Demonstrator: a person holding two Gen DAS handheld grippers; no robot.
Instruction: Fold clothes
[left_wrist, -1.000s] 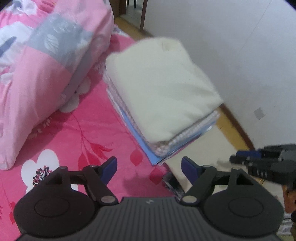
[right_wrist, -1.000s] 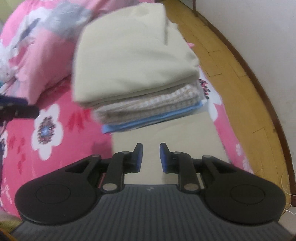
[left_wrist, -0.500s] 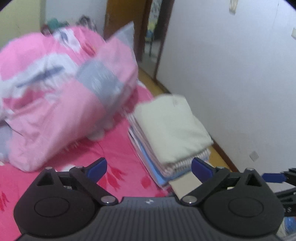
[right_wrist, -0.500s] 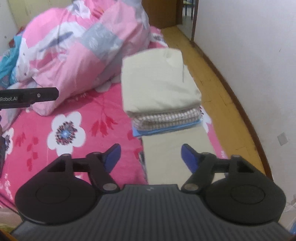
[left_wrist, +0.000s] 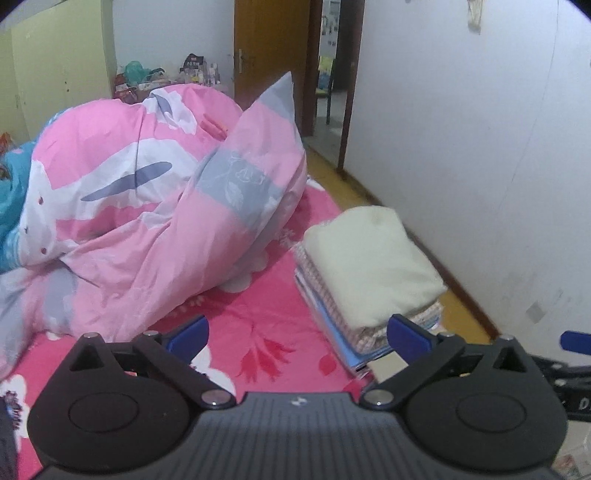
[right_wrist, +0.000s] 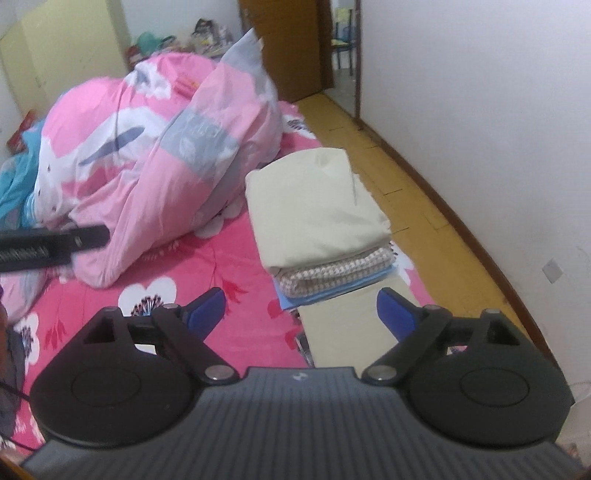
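Left claw (left_wrist: 297, 336) and right claw (right_wrist: 301, 308), each with blue-tipped fingers spread wide and holding nothing, both raised above the bed with its bright pink flower-printed sheet (right_wrist: 240, 295). Ahead of the right claw and slightly to its right lies a stack of folded garments: a cream knitted piece (right_wrist: 314, 214) on top, a beige-and-white checked piece (right_wrist: 332, 273) beneath it, and thin pale blue layers (right_wrist: 332, 291) at the bottom. Seen from the left claw, the same cream piece (left_wrist: 369, 266) lies ahead and to the right. The stack lies at the bed's edge, nearest the yellow wooden floor (right_wrist: 406, 192). A flat cream rectangle (right_wrist: 343, 332), material not discernible, lies between the right claw's fingers and the stack, touching its near end. To the left of both claws rises a bulky pink, white and grey quilt (left_wrist: 147, 206).

The garments in view lie folded and stacked; whether others wait outside the views cannot be told.

Hazards, as judged:
- The stack is near the mattress edge, so a sideways brush from either claw could tip it to the floor.
- The cream top piece bulges and overhangs the checked layer; a nudge could slide it off and undo its fold.
- Another piece laid off-centre would make the pile lean towards the floor.
- The two claws work close together, so their fingers could collide.
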